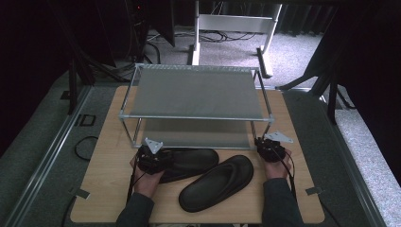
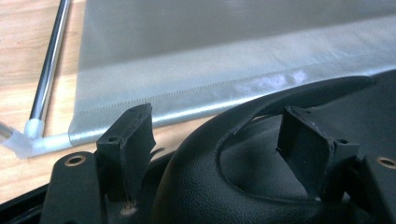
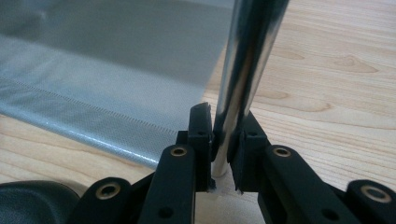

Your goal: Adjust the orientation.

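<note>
Two black slippers lie on the wooden table (image 1: 106, 182) in front of a two-tier rack (image 1: 196, 94). My left gripper (image 1: 153, 158) sits over the left end of the far slipper (image 1: 196, 161). In the left gripper view it (image 2: 217, 140) is open, its jaws straddling the slipper's upper (image 2: 201, 186); one jaw stands outside and the other inside the opening. The near slipper (image 1: 217, 182) lies diagonally, untouched. My right gripper (image 1: 270, 149) is at the rack's front right corner. There it (image 3: 222, 140) is shut on the chrome leg (image 3: 245, 60) close to the table.
The rack has grey fabric shelves; the lower shelf (image 2: 210, 70) lies just beyond both grippers. A chrome tube and a white corner joint (image 2: 28, 135) mark its front left foot. Around the table is grey carpet, and a white desk frame (image 1: 234, 23) stands behind.
</note>
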The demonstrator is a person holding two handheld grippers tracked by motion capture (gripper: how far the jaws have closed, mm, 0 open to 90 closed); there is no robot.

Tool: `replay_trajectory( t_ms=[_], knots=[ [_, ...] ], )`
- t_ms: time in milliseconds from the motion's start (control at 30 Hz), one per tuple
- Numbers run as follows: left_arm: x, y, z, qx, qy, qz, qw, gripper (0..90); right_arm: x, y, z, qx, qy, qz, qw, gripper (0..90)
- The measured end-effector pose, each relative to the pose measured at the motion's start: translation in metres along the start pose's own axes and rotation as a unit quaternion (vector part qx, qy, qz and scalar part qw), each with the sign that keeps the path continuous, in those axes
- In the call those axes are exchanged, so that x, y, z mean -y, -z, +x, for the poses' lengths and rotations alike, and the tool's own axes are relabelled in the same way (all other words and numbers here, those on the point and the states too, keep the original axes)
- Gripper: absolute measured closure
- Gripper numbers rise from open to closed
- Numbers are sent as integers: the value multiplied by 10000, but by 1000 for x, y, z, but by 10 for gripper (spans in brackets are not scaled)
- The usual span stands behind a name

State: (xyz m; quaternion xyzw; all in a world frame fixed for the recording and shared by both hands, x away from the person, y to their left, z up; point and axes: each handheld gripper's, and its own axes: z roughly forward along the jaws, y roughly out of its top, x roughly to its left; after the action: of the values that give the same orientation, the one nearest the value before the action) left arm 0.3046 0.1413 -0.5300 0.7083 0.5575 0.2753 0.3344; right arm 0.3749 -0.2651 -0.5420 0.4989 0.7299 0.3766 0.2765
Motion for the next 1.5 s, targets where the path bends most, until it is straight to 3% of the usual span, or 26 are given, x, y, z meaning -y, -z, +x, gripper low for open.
replay_trajectory(
  t_ms=[33,67,100,167,267,333,567,733,833,967,1167,1367,1500],
  knots=[
    [0,0,0,0,0,0,10000,278,0,0,0,0,0,0,10000,799],
    [1,-1,0,150,-47,28,9999,278,0,0,0,0,-5,2,10000,799],
    [1,-2,0,235,-60,23,9997,349,0,0,0,13,-6,1,10000,797],
    [-2,-3,0,167,-131,69,9998,388,0,0,1,19,-1,0,10000,795],
    [-8,-2,1,289,-276,60,9992,472,0,0,1,19,7,-4,10000,796],
    [-12,-3,-2,221,-414,30,9989,492,1,-1,0,15,15,-7,10000,795],
    [-32,-13,-9,215,-608,-283,9975,496,1,0,0,22,23,-3,10000,794],
    [-41,-33,-13,242,-725,-298,9966,492,2,-1,0,19,18,-2,10000,794],
    [-43,-38,-13,248,-661,-239,9972,398,2,-1,0,8,12,-1,10000,793],
    [-41,-25,-12,315,-606,-381,9969,311,2,-1,0,-9,12,7,10000,791],
    [-33,1,-5,420,-534,-516,9964,306,2,-1,1,-3,15,16,10000,782],
    [-15,25,9,361,-462,-576,9966,366,2,-1,1,-1,15,13,10000,781],
    [-2,31,20,225,-431,-420,9979,461,2,-1,1,-3,18,15,10000,780]
  ],
)
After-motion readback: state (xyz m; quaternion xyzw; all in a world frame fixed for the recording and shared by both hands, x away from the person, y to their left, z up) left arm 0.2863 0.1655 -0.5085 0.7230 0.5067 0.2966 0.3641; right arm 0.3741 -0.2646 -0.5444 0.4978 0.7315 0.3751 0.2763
